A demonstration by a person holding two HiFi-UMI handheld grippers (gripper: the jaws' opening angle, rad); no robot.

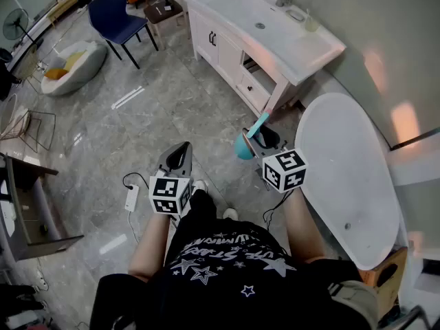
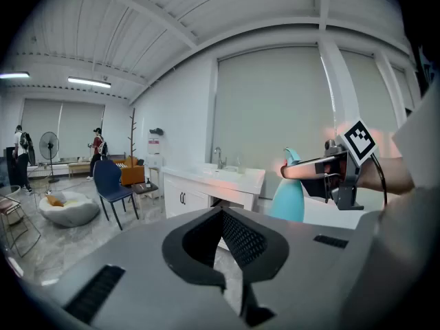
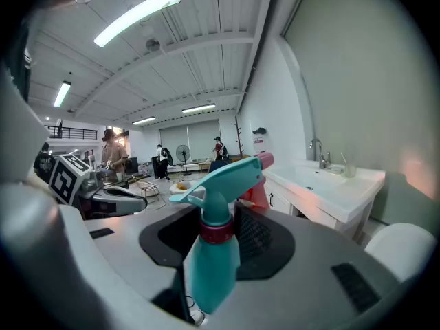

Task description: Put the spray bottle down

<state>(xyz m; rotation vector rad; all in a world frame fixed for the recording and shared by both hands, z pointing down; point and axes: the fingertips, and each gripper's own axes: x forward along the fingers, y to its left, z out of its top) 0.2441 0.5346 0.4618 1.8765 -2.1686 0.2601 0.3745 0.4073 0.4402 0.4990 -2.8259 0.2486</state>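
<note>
A teal spray bottle (image 1: 243, 146) with a red collar and a pink nozzle tip hangs in the air, above the grey marble floor. My right gripper (image 1: 253, 143) is shut on its body, and the trigger head sticks up above the jaws. In the right gripper view the spray bottle (image 3: 213, 267) stands upright between the pads of the right gripper (image 3: 218, 220). The left gripper view shows the spray bottle (image 2: 289, 199) off to the right. My left gripper (image 1: 180, 154) is held beside it on the left, shut, with nothing in it.
A white vanity with a sink (image 1: 275, 33) stands ahead, and a white bathtub (image 1: 350, 177) is at the right. Behind are a blue chair (image 1: 117, 16) and a white cushion seat (image 1: 72, 64). A power strip (image 1: 130, 198) lies on the floor, and people stand far off.
</note>
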